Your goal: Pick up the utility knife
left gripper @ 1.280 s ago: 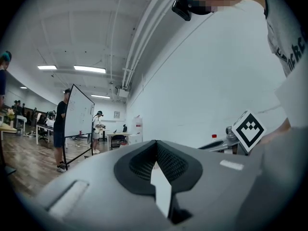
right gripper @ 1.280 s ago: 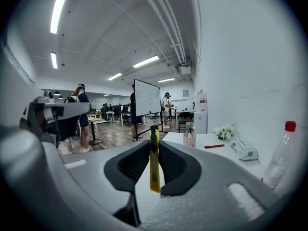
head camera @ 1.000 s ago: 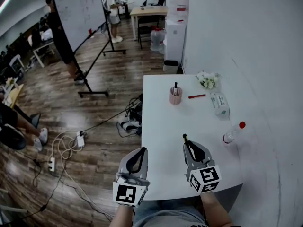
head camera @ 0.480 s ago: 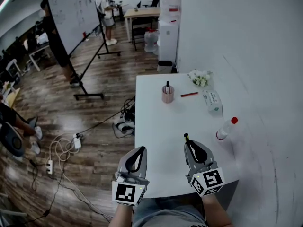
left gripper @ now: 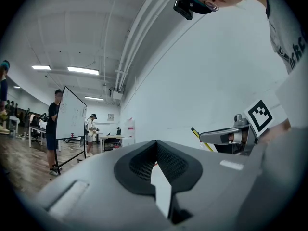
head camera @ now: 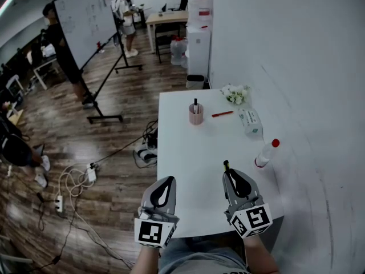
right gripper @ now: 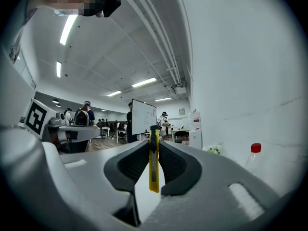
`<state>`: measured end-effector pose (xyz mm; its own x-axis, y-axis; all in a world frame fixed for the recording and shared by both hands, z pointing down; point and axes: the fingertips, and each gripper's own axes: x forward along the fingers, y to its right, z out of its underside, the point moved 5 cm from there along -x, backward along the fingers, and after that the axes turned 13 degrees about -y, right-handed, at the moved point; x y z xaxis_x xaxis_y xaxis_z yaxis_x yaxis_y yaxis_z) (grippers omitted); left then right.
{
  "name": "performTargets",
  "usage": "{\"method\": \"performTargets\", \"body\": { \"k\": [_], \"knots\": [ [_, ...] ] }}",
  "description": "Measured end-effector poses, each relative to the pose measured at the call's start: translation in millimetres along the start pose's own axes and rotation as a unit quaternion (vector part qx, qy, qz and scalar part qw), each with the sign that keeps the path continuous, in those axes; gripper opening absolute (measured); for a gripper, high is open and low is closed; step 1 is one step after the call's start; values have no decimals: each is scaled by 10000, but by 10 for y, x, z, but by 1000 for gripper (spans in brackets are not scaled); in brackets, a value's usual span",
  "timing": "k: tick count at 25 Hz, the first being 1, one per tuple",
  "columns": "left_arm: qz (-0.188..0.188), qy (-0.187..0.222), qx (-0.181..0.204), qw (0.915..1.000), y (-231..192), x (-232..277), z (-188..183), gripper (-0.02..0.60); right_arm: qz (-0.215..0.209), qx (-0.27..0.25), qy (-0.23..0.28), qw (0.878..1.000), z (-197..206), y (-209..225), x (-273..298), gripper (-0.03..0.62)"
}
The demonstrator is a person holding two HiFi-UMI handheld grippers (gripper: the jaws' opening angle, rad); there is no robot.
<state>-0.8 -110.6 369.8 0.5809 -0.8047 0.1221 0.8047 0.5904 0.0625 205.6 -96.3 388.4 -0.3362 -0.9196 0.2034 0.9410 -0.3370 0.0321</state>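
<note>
In the right gripper view the right tool [right gripper: 154, 150] is pinching the knife [right gripper: 153, 165]: the yellow body stands upright between the two pads, with its black end above them. The head view shows only this dark end, sticking out in front of the tool above the near part of the tabletop [head camera: 188, 147]; the yellow colour and the grip itself cannot be seen there. The left gripper view shows the left tool [left gripper: 155, 148] with its jaws pressed together and nothing between them, and at its right side the right tool in profile with the knife pointing out as a thin yellow stick. Only the head view shows the far things together: a pink cup [head camera: 195, 114], a red pen [head camera: 222, 113], a pack [head camera: 249, 122] and a red-capped bottle [head camera: 266, 153].
</note>
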Motion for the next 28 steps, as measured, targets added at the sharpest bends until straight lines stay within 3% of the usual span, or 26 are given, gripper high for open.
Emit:
{"method": "performTargets", "body": {
  "k": [28],
  "knots": [
    [-20,7,115,9999,200,105,-88,20,-36,-181,291,9994,-113,131,-107,61]
  ]
}}
